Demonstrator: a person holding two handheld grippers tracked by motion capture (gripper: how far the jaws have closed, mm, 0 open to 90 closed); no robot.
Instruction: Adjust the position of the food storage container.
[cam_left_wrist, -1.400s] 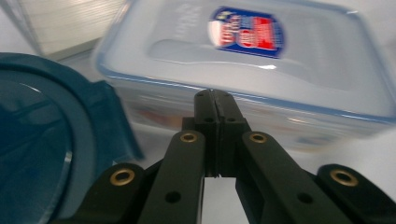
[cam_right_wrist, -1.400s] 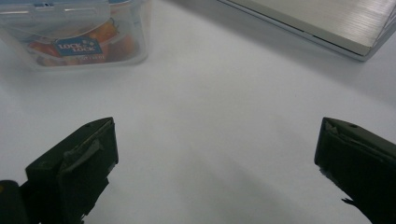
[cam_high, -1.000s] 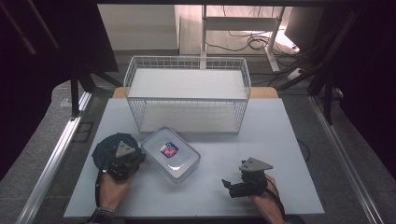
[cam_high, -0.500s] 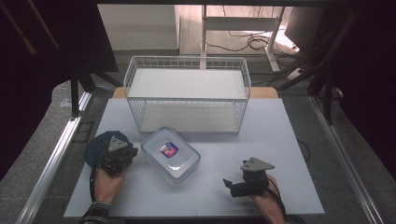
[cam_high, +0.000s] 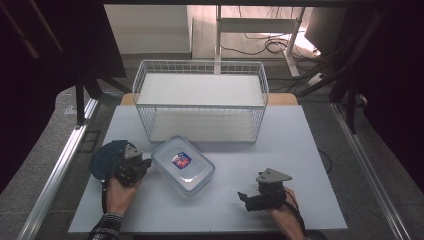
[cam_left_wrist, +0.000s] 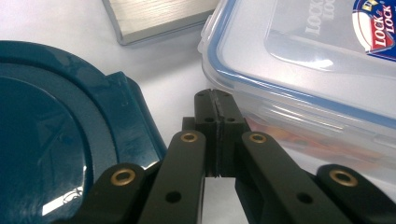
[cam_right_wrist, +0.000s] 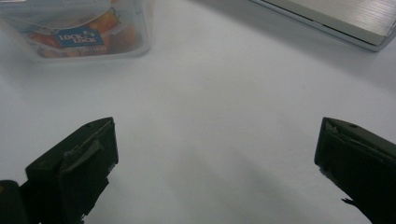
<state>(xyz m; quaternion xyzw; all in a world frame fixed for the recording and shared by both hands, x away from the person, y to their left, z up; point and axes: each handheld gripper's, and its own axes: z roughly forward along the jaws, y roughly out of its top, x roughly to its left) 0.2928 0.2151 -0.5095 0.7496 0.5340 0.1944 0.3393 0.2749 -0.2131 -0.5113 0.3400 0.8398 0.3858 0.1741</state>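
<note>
Looking at the worktop (cam_high: 300, 150): pale grey surface, white wire basket (cam_high: 200, 100) standing at the far side, its base plate visible through the mesh

Clear lidded container (cam_high: 183, 164) lies flat on the worktop just in front of the basket, left of centre, turned at an angle. Blue seal runs round the lid rim, brand sticker on top. From the right gripper view something orange and red is inside; can't tell what exactly

Dark blue round lid (cam_high: 106, 156) sits at the left edge of the worktop, beside the container but apart from it

Left tool (cam_high: 141, 165) is down between those two, pointing at the container's near-left side. In the left gripper view its jaws are pressed flat together with nothing between them, tips close to the container wall, blue lid (cam_left_wrist: 60, 140) just to their left. Contact with the container wall: can't tell, looks like a thin gap. Person's left hand (cam_high: 120, 192) holds it, checked sleeve at the bottom edge

Right tool (cam_high: 243, 196) rests low over bare worktop at the near right, well apart from the container, pointing left toward it. Right gripper view shows its jaws spread wide, empty, only worktop between them. Right hand (cam_high: 286, 216) behind it, cable looped over the wrist
</note>
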